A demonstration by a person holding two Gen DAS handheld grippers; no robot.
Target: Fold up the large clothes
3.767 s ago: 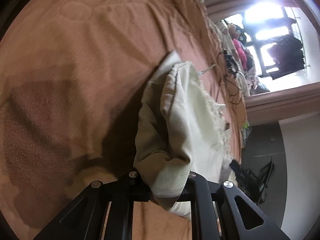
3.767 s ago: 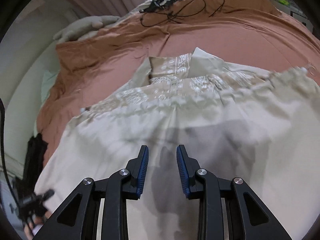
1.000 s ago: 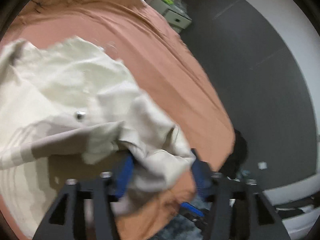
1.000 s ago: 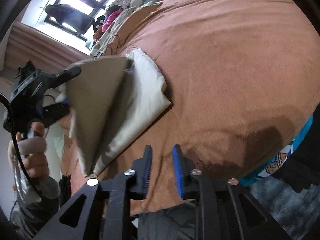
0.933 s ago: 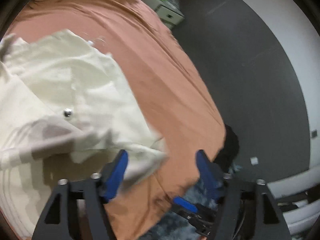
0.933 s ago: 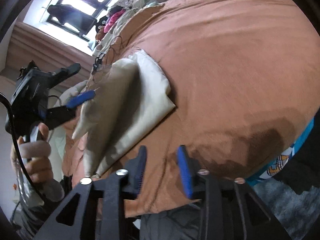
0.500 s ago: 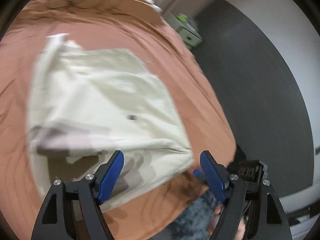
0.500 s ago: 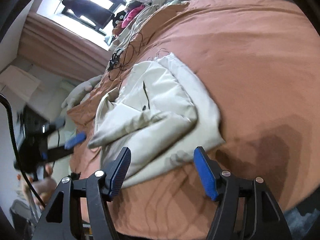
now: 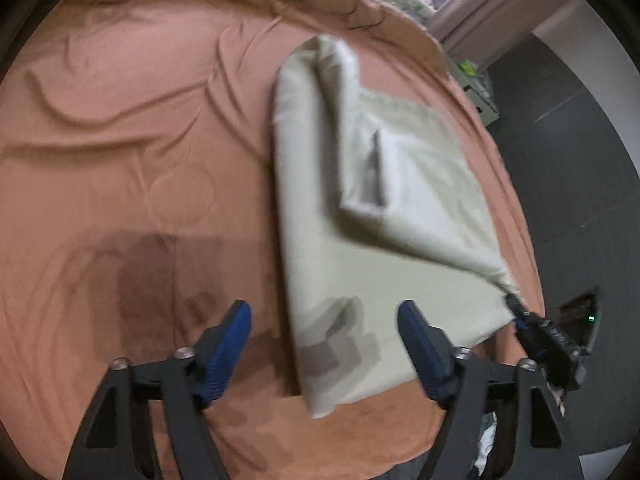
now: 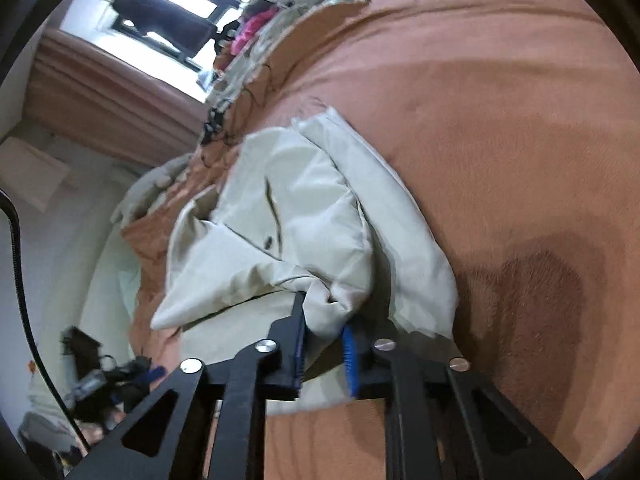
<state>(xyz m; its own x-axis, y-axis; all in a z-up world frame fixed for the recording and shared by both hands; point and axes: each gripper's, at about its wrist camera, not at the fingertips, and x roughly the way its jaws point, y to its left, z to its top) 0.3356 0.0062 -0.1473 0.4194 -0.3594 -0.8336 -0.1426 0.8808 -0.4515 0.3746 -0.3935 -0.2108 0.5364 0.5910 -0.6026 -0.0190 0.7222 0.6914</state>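
A cream garment (image 9: 384, 200) lies folded on the brown bedspread (image 9: 120, 140). My left gripper (image 9: 324, 332) is open and empty, hovering above the garment's near edge. My right gripper (image 10: 324, 344) is shut on a fold of the garment (image 10: 280, 232) at its near corner. That gripper also shows at the garment's right corner in the left wrist view (image 9: 520, 316). The left gripper shows small and blurred at the lower left of the right wrist view (image 10: 120, 376).
Black cables (image 10: 216, 120) and piled clothes (image 10: 256, 36) lie at the far end of the bed near a bright window (image 10: 172, 4). A small cabinet (image 9: 476, 84) stands beside the bed. Dark floor (image 9: 580, 160) runs along the bed's right edge.
My left gripper let go of the garment, opened wide and drew back. My right gripper opened, moved onto the garment's corner and closed on it.
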